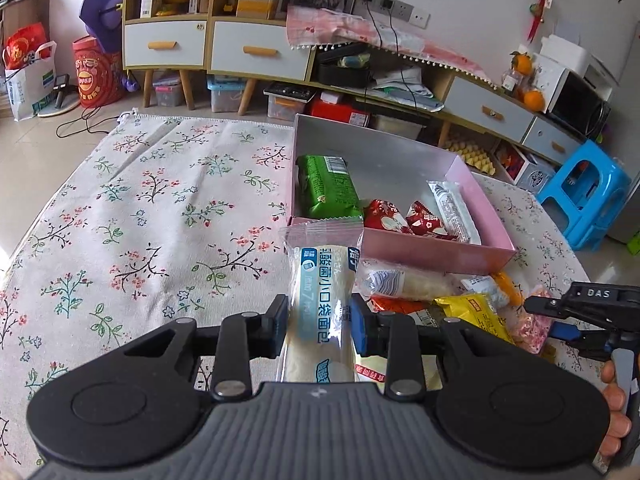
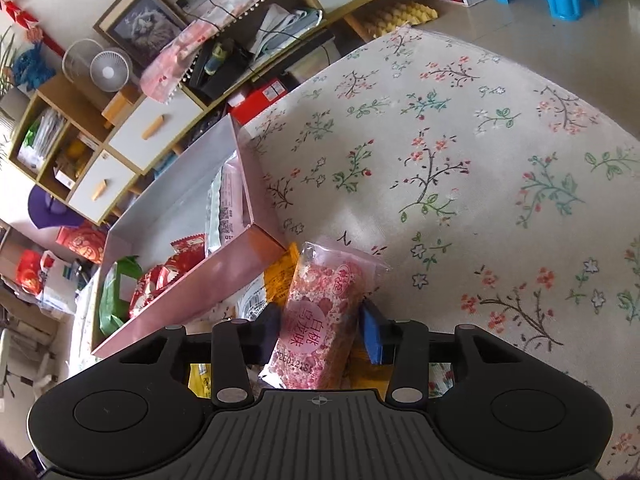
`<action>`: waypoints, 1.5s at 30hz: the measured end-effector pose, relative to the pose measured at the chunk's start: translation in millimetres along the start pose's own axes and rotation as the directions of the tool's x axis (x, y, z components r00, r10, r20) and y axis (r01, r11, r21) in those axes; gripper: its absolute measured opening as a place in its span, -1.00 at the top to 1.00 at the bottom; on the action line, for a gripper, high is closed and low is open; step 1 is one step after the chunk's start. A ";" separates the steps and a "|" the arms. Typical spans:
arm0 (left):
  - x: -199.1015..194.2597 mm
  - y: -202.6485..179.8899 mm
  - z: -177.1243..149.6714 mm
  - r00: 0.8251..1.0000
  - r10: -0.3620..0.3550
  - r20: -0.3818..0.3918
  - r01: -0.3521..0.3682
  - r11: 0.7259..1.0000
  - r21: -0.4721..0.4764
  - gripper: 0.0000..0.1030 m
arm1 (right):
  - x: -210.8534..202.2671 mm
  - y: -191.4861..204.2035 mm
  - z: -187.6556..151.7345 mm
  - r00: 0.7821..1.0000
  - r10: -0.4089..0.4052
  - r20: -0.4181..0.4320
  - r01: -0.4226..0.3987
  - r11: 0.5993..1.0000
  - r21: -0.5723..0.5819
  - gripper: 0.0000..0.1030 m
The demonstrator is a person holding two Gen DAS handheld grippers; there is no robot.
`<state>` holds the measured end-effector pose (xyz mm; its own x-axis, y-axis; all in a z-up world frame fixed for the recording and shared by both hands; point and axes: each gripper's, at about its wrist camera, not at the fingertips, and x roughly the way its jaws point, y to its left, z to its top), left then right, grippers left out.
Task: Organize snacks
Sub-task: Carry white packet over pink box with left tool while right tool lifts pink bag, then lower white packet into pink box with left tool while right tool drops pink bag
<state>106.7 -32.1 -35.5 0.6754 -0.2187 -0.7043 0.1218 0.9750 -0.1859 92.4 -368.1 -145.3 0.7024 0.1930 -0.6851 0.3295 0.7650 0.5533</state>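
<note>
**Both tongs on snack packs beside the pink box**

Here the left gripper (image 1: 320, 326) is clamped on a pale bread pack (image 1: 322, 300), its far end reaching the near wall of the pink box (image 1: 440, 250); its near end is hidden under the gripper body. The right gripper (image 2: 320, 330) straddles a pink speckled snack bar (image 2: 320, 320): the left pad touches the wrapper, but a sliver of gap shows at the blue pad, so I cannot tell whether it grips. The box sits toward the far edge of the floral tablecloth (image 1: 140, 220), holding a green packet (image 1: 326, 186), red packets (image 1: 404, 218) and a white stick pack (image 1: 454, 210). Loose snacks (image 1: 472, 306) lie heaped against its near wall, partly covered.
</note>
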 end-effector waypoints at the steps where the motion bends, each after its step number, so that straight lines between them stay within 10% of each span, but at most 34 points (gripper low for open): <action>1: -0.3 -0.7 0.3 1.000 -0.002 0.001 0.002 1.000 0.000 0.44 | -3.0 -0.5 0.2 1.000 0.006 0.004 -0.006 1.000 0.003 0.19; 45: 24.4 -36.7 53.8 0.993 -0.104 0.061 0.103 0.995 0.017 0.44 | -38.4 86.0 56.7 0.971 0.224 0.081 -0.199 0.951 -0.237 0.19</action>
<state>157.9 -71.1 -9.0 0.7023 -0.3156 -0.6381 0.2026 0.9479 -0.2458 129.6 -344.6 -44.6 0.8070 0.3087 -0.5034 0.0241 0.8345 0.5505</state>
